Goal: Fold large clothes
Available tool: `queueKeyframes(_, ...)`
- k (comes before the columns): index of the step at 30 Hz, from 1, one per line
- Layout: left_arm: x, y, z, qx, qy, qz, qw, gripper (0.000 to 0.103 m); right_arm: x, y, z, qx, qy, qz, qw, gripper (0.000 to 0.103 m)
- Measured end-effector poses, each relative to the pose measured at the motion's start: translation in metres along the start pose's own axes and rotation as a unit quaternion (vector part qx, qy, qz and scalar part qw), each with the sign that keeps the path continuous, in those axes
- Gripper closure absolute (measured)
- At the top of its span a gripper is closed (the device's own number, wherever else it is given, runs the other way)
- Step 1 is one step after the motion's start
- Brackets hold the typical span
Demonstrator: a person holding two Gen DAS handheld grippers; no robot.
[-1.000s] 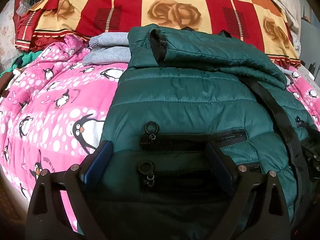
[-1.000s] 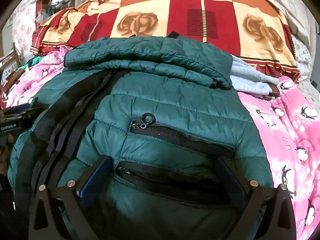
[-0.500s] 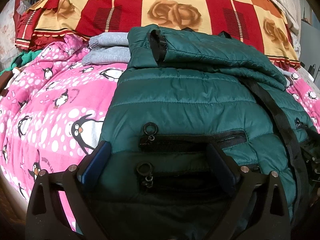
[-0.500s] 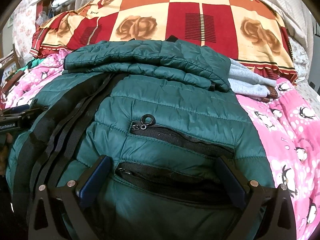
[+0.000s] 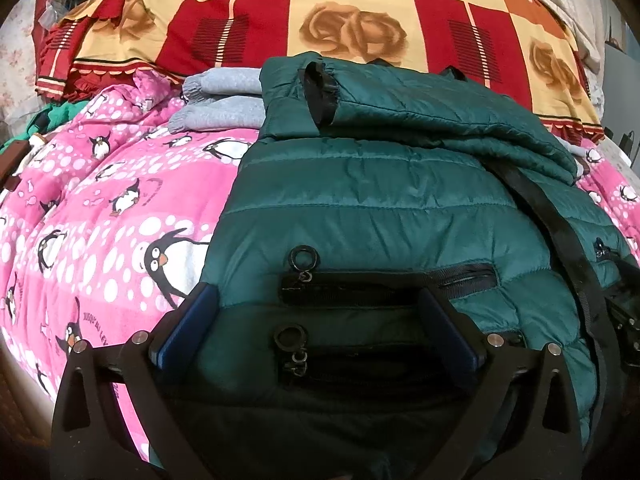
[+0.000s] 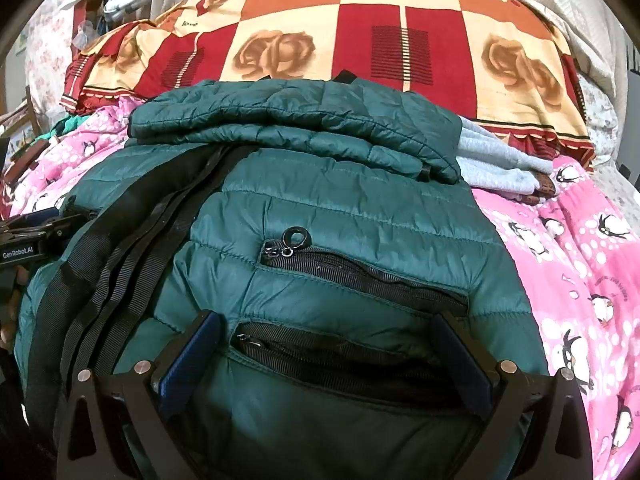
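Observation:
A dark green puffer jacket (image 5: 380, 208) lies on the bed, its sleeves folded across the top (image 5: 400, 108) and its black zipper band (image 5: 560, 232) running down the middle. My left gripper (image 5: 316, 296) sits over the jacket's near left hem. Its jaws are opening, with the zip pockets between the blue pads and no pad pressing. My right gripper (image 6: 324, 318) stands open over the near right hem of the jacket (image 6: 340, 216), a pocket between its fingers. The left gripper (image 6: 36, 236) shows at the right wrist view's left edge.
A pink penguin blanket (image 5: 100, 208) covers the bed on both sides of the jacket. Folded grey garments (image 5: 224, 96) lie behind the jacket. A red and orange rose-patterned quilt (image 5: 352, 12) is piled at the back. Clutter stands at the far left.
The left gripper's fingers have spread slightly wider over the hem. Both hands and the jacket have stayed where they were.

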State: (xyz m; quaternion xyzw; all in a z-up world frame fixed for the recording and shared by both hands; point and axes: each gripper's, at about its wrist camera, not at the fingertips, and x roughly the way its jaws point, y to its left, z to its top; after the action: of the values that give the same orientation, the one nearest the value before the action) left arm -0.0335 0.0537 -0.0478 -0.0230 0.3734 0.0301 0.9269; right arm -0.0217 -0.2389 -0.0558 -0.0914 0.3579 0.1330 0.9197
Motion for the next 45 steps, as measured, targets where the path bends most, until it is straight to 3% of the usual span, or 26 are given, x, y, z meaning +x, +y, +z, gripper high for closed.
queueKeyframes(13, -0.001, 0.002, -0.001, 0.003, -0.014, -0.007, 0.9999, 0.001, -0.001, -0.002, 0.004, -0.004, 0.015, 0.005, 1.0, 0.001)
queueKeyframes(16, -0.007, 0.006, 0.002, 0.002, -0.011, -0.022, 0.9997, 0.001, -0.025, -0.016, 0.01, 0.009, -0.005, 0.003, 1.0, 0.01)
queueKeyframes(20, -0.032, 0.03, 0.009, -0.039, -0.038, -0.038, 0.9978, 0.001, -0.074, -0.059, 0.008, 0.069, -0.027, -0.01, 0.997, 0.01)
queueKeyframes(22, -0.047, 0.046, 0.01, -0.07, -0.049, -0.037, 0.9957, 0.001, -0.094, -0.077, -0.006, 0.08, -0.045, 0.0, 0.996, 0.01)
queueKeyframes(25, -0.063, 0.071, 0.003, -0.125, -0.052, -0.046, 0.9897, 0.001, -0.111, -0.103, -0.052, 0.123, -0.078, 0.024, 0.989, 0.01)
queueKeyframes(27, -0.064, 0.08, -0.007, -0.135, -0.038, -0.042, 0.9893, 0.001, -0.106, -0.113, -0.063, 0.154, -0.055, 0.053, 0.985, 0.011)
queueKeyframes(30, -0.06, 0.085, -0.024, -0.13, -0.003, -0.02, 0.9913, 0.001, -0.095, -0.109, -0.071, 0.133, -0.034, 0.072, 0.988, 0.011)
queueKeyframes(33, -0.059, 0.086, -0.035, -0.13, 0.015, -0.019, 0.9913, 0.001, -0.067, -0.105, -0.074, 0.141, 0.026, 0.071, 0.987, 0.011)
queueKeyframes(39, -0.056, 0.086, -0.044, -0.126, 0.019, -0.014, 0.9918, 0.001, -0.069, -0.094, -0.068, 0.141, 0.002, 0.157, 0.977, 0.012)
queueKeyframes(43, -0.056, 0.095, -0.048, -0.139, 0.021, -0.018, 0.9899, 0.001, -0.058, -0.103, -0.073, 0.175, 0.024, 0.148, 0.973, 0.02)
queueKeyframes(45, -0.057, 0.098, -0.052, -0.145, 0.026, -0.025, 0.9887, 0.001, -0.063, -0.106, -0.072, 0.195, 0.01, 0.18, 0.964, 0.024)
